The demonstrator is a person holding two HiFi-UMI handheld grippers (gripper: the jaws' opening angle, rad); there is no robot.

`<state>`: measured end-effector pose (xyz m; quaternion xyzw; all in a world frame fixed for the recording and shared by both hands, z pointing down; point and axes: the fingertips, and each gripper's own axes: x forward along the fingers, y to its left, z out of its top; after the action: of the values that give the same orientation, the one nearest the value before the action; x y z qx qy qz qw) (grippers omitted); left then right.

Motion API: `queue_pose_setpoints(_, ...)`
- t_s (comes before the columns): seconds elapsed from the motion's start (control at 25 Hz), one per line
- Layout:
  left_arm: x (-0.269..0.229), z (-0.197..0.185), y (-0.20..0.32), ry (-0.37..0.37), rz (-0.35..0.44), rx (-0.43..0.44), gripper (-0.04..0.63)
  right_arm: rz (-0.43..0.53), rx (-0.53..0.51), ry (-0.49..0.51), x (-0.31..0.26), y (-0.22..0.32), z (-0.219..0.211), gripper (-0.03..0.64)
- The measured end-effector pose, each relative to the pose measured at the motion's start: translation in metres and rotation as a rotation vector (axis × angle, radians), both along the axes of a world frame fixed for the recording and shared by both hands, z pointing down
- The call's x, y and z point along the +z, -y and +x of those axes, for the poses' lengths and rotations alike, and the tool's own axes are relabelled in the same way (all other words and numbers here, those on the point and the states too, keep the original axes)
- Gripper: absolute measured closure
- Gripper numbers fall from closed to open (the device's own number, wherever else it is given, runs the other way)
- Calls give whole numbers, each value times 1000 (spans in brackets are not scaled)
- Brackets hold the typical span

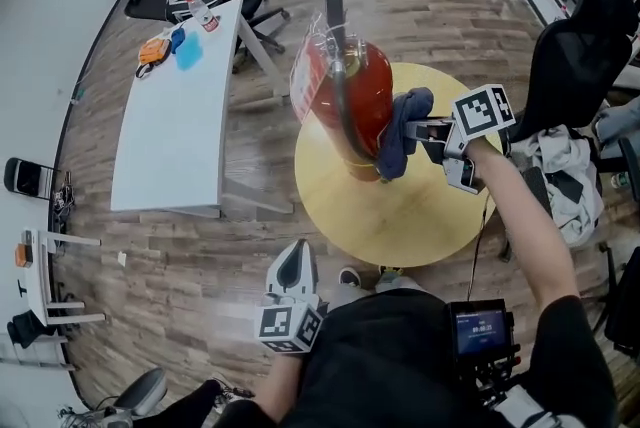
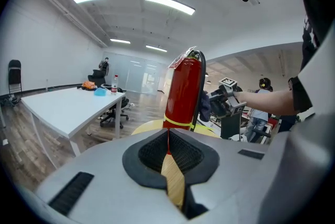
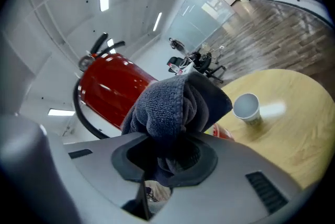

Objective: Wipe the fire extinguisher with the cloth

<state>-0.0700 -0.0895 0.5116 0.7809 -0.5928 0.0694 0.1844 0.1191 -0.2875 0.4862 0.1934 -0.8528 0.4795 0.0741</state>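
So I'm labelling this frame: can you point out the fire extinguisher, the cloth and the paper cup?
fire extinguisher [image 1: 372, 96], head view, on the red cylinder body.
cloth [image 1: 398, 141], head view, on its hanging folds.
paper cup [image 3: 246, 107], right gripper view, on its open top.

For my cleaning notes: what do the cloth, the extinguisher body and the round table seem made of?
Cloth: likely microfibre or terry, dark blue-grey, matt; a fine looped pile shows.
Extinguisher body: probably painted metal, glossy red; light streaks reflect on it.
Round table: wood or wood-look laminate, pale, satin; faint grain shows, I cannot tell which.
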Motion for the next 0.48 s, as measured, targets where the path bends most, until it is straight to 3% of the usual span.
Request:
queue_pose_setpoints(0.28,2,-9,-4,8,-23,-54,572,-122,87,-343,156,22,12,546)
queue_pose_setpoints(0.48,-3,-18,-4,22,-23,-99,572,-185,33,-494,233,12,17,546)
